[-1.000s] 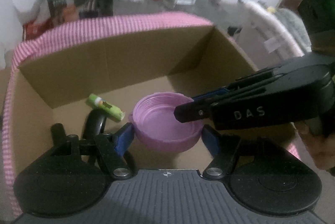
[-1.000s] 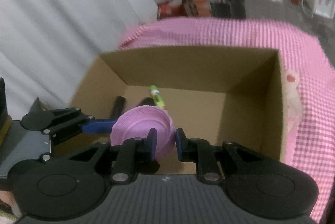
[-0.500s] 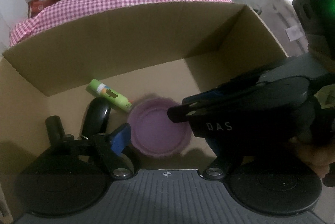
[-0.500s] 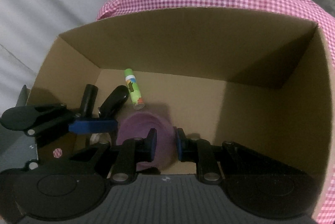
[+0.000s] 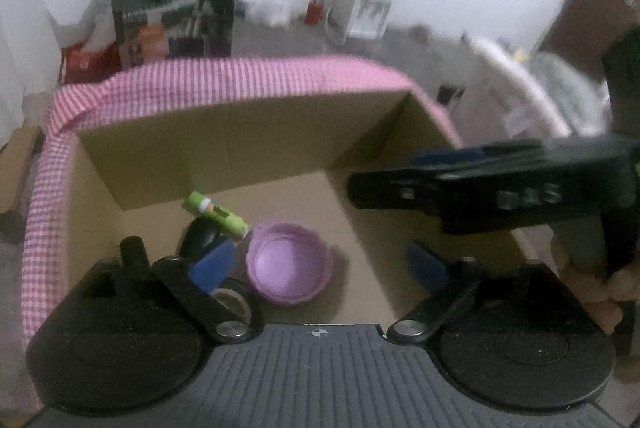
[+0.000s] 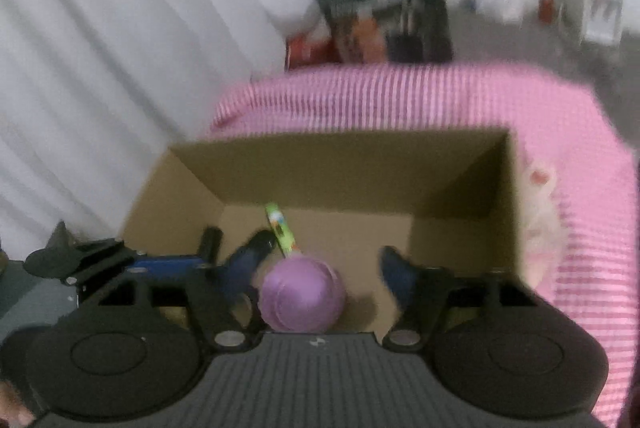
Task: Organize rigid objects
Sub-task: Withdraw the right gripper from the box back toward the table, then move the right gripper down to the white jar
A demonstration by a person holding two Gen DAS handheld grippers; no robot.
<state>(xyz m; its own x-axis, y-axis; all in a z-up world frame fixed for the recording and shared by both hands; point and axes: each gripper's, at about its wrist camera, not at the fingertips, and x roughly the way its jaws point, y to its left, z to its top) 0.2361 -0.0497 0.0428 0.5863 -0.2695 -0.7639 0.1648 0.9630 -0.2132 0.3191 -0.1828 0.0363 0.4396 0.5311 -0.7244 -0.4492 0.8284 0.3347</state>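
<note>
A purple round lid [image 5: 288,274] lies rim up on the floor of a cardboard box [image 5: 248,147], free of both grippers. Beside it are a green glue stick [image 5: 214,214], a black mouse-shaped object [image 5: 198,238] and a black cylinder [image 5: 134,252]. My left gripper [image 5: 320,264] hovers above the lid, its jaws opening wide and its pads clear of it. My right gripper [image 6: 318,270] is above the lid [image 6: 302,298] too, jaws opening with nothing pressed between them. It reaches in from the right in the left wrist view [image 5: 480,183].
A pink checked cloth [image 5: 240,79] covers the table around the box. The right half of the box floor [image 6: 400,232] is bare. A grey ring [image 5: 234,302] lies near the left finger. Cartons and a water dispenser stand far behind.
My right gripper has opened and let the purple lid go; it now lies on the box floor. Both grippers dipped into the box and rose again. The left jaws spread wider.
</note>
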